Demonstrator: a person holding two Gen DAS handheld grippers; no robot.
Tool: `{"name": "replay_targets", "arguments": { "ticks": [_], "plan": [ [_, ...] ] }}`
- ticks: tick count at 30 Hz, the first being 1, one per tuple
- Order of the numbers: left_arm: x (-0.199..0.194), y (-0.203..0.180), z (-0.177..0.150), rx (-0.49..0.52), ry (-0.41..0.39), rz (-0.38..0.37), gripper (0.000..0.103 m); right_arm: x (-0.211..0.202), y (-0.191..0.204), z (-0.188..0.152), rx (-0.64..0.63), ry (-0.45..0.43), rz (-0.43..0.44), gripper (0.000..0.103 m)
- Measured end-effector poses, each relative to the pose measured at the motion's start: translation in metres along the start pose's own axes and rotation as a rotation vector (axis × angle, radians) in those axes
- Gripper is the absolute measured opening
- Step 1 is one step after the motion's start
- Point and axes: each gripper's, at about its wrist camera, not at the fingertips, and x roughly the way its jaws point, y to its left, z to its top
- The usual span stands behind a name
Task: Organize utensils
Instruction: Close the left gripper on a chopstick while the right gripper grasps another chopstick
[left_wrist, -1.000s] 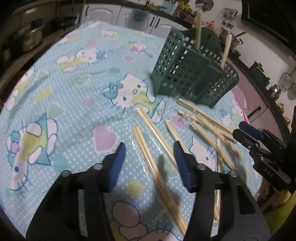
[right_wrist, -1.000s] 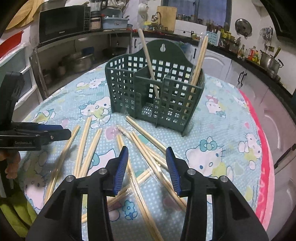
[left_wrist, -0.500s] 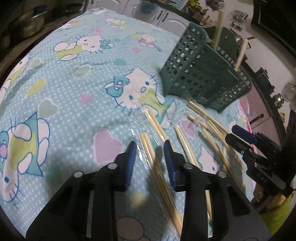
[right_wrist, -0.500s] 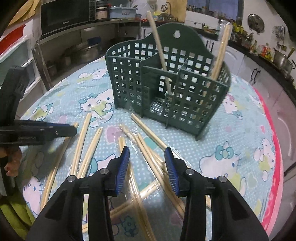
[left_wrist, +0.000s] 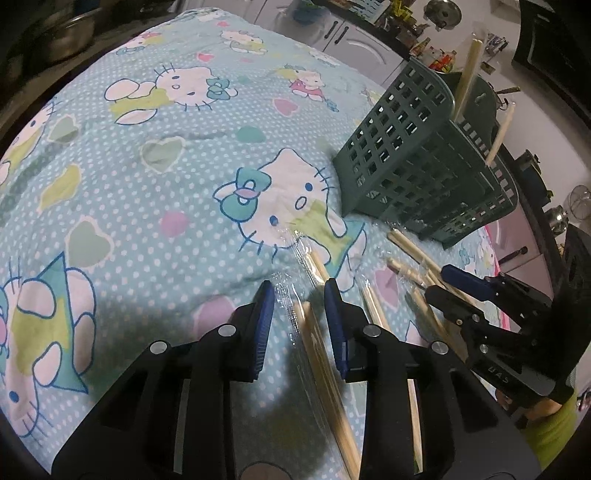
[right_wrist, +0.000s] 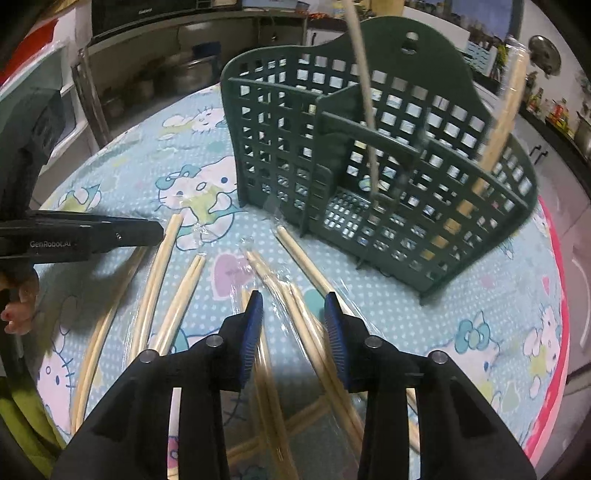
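Straddling a wrapped chopstick pair (left_wrist: 314, 343), the left gripper (left_wrist: 299, 295) is hanging low over the cloth (left_wrist: 147, 155), its jaws apart with the pair lying between them but not yet clamped. To do this well, it is worth centring the pads on the pair, pressing down to the cloth, and closing square so the slick wrap is not slipping out. The basket (left_wrist: 406, 166) is standing far right, two pairs already upright in it. Against a second ago, the jaws are sitting much narrower and nearer the pair's far tip.

From the right wrist, the right gripper (right_wrist: 293, 308) is hovering with jaws apart over several loose pairs (right_wrist: 295, 302) in the near middle, gripping nothing. The basket (right_wrist: 369, 147) is standing just beyond, and it is looming larger than a second ago, so this gripper is closing in. The left gripper (right_wrist: 147, 232) is reaching in from the left, over the left-hand pairs.
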Motion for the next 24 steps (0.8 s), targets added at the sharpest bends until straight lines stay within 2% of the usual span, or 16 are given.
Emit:
{"name": "replay_targets", "arguments": {
  "ticks": [2,7,13,19,24],
  "plan": [
    [0.001,0.001,0.0,0.001,-0.004,-0.001,0.021,0.004,0.001,0.003,-0.008,0.01,0.003,0.024],
    [0.001,0.007,0.005,-0.008,-0.005,-0.005,0.015,0.009,0.006,0.004,-0.017,0.016,0.006,0.017],
    [-0.001,0.009,0.002,0.004,-0.012,-0.003,0.012,0.006,0.004,0.004,0.04,-0.008,0.03,0.008],
    [-0.001,0.016,0.002,-0.016,-0.005,-0.022,0.005,-0.009,0.004,0.002,0.056,-0.052,0.03,0.006],
    [-0.008,0.019,0.001,-0.033,-0.017,-0.044,0.003,-0.023,0.004,0.0,0.069,-0.087,0.034,0.006]
  ]
}}
